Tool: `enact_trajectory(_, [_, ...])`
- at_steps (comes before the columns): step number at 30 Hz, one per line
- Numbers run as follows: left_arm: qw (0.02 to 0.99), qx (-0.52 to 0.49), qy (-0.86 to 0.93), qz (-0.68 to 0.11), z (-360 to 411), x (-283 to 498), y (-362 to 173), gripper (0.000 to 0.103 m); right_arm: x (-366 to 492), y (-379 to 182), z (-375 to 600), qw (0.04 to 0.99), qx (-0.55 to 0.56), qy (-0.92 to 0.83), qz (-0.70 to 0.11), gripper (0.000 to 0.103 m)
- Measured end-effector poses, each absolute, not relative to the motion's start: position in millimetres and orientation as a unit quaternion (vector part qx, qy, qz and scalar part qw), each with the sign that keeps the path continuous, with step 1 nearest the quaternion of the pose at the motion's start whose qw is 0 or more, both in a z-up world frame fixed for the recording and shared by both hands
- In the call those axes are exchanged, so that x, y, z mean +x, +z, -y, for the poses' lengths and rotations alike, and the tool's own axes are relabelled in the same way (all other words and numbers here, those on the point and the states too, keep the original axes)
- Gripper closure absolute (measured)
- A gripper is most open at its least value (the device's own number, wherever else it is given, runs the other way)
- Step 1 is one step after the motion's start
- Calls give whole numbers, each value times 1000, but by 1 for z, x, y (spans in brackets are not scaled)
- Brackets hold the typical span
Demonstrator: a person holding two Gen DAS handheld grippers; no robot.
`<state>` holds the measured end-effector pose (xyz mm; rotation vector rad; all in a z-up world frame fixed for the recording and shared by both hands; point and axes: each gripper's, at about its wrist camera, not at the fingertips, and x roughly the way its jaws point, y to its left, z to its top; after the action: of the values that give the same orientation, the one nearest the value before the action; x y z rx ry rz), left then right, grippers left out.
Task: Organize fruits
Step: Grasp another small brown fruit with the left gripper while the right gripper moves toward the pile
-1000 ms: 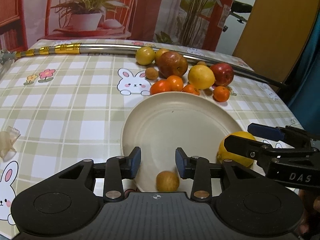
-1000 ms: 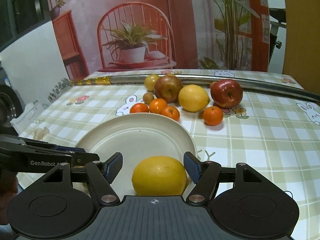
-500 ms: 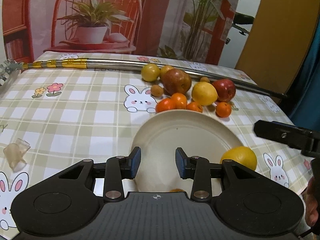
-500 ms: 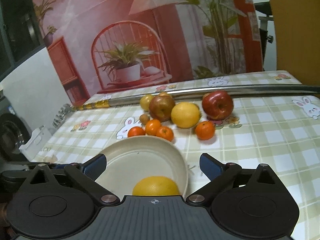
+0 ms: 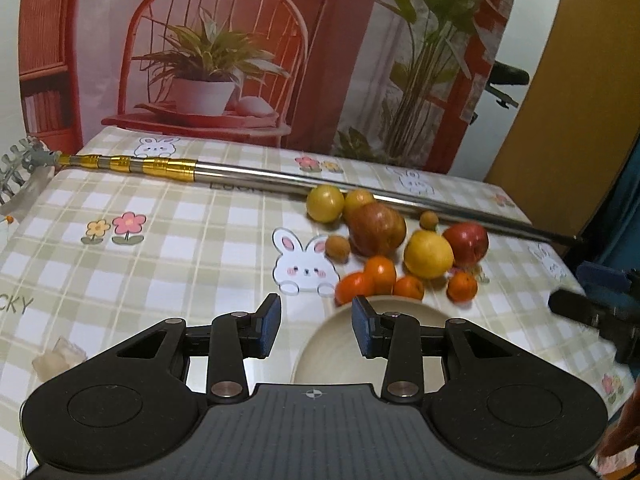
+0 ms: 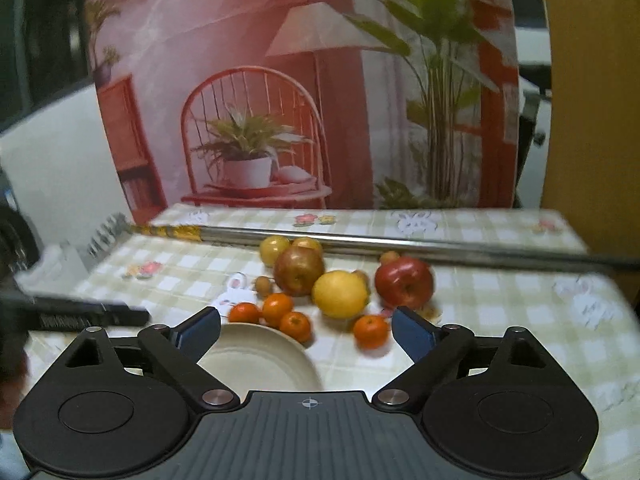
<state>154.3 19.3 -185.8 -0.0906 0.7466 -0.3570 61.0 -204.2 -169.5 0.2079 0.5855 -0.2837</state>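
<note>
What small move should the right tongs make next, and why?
Probably reach forward and down over the single small orange mandarin ahead of them. The right tongs are open and empty, their jaws having just been opening, and that mandarin sits apart from the pile on the checked tablecloth, just beside the round cream plate, so it looks like the easiest fruit to take.

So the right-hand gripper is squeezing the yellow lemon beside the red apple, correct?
Not quite. In the right wrist view the right gripper stands open and empty; its jaws have just been opening. The lemon does lie beside the red apple, on the tablecloth.
</note>
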Motion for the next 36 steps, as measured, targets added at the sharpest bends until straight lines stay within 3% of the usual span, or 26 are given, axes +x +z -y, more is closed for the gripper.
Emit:
enact_trajectory(6, [907, -58, -179, -376, -17, 180, -185, 62, 73, -172, 203, 940, 67, -118, -313, 11])
enact_trajectory(11, [903, -51, -183, -385, -7, 204, -192, 62, 85, -178, 211, 932, 64, -118, -337, 28])
enact_trajectory(16, [895, -44, -192, -401, 7, 230, -206, 62, 91, -181, 216, 936, 53, -115, -330, 28])
enact_trajectory(19, [891, -34, -201, -406, 18, 245, -215, 62, 95, -184, 228, 935, 71, -123, -326, 26])
enact_trajectory(24, [883, -27, -215, -417, 34, 270, -232, 62, 96, -192, 258, 929, 127, -143, -318, 33])
enact_trajectory(26, [880, -29, -216, -421, 38, 277, -239, 62, 96, -196, 266, 927, 136, -152, -314, 40])
enact_trajectory(36, [873, -30, -215, -437, 49, 296, -260, 64, 95, -208, 286, 926, 160, -165, -299, 43])
